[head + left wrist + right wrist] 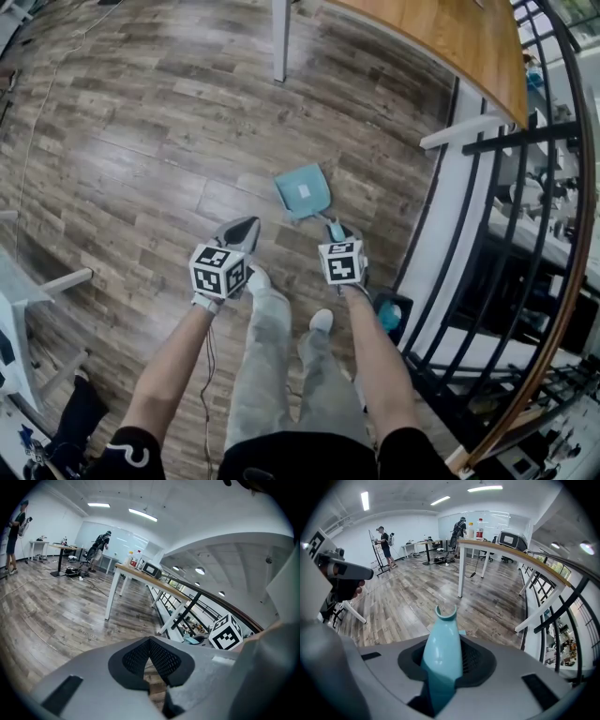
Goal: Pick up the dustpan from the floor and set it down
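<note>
Black short sleeves up top, and there's a white curl mark on the left one. Light grey trousers below, finishing in white shoes. A thin dark cable runs alongside the left arm. Now the hardware: the left gripper and the right gripper both show smooth grey shells, each with a white cube printed with black square markers, and dark mesh-textured fingers.

Dustpan handle hidden under right tongs

Bright, even light from ceiling strips — floor sheen, heavy fisheye bending, dark corners.
</note>
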Demonstrator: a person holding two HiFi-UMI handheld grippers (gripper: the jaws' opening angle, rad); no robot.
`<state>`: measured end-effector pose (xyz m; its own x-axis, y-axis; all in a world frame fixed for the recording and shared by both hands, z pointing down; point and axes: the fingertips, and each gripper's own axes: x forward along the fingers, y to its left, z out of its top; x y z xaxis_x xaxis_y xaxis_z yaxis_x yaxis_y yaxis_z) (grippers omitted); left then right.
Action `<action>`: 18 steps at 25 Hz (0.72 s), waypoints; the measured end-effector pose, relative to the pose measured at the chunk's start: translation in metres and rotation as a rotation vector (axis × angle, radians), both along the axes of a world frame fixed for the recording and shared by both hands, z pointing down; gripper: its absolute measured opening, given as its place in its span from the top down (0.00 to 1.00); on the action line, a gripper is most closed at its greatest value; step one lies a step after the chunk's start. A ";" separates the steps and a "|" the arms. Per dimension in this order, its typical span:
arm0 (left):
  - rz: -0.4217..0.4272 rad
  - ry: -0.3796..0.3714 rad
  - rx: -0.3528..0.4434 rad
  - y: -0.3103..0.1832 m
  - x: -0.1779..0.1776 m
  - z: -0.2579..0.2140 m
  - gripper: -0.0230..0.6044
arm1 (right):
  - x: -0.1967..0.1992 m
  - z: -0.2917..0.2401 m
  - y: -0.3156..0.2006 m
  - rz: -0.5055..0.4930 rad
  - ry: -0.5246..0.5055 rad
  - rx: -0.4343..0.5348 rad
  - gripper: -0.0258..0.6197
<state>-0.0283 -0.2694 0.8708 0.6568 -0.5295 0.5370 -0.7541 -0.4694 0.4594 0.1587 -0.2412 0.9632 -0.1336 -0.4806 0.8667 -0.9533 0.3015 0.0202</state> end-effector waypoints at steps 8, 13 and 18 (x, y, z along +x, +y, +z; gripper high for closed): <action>0.005 -0.014 0.009 0.012 -0.008 -0.007 0.97 | -0.002 0.000 0.008 0.007 0.012 -0.007 0.84; -0.011 -0.030 0.022 0.016 -0.015 -0.021 0.97 | -0.001 -0.019 0.013 0.023 -0.008 0.019 0.84; -0.018 -0.050 0.047 0.029 -0.012 -0.052 0.97 | 0.009 -0.055 0.024 0.061 -0.064 0.038 0.84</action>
<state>-0.0401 -0.2405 0.8187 0.6197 -0.5662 0.5435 -0.7841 -0.4756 0.3986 0.1682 -0.2167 0.9077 -0.1578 -0.5222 0.8381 -0.9695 0.2432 -0.0310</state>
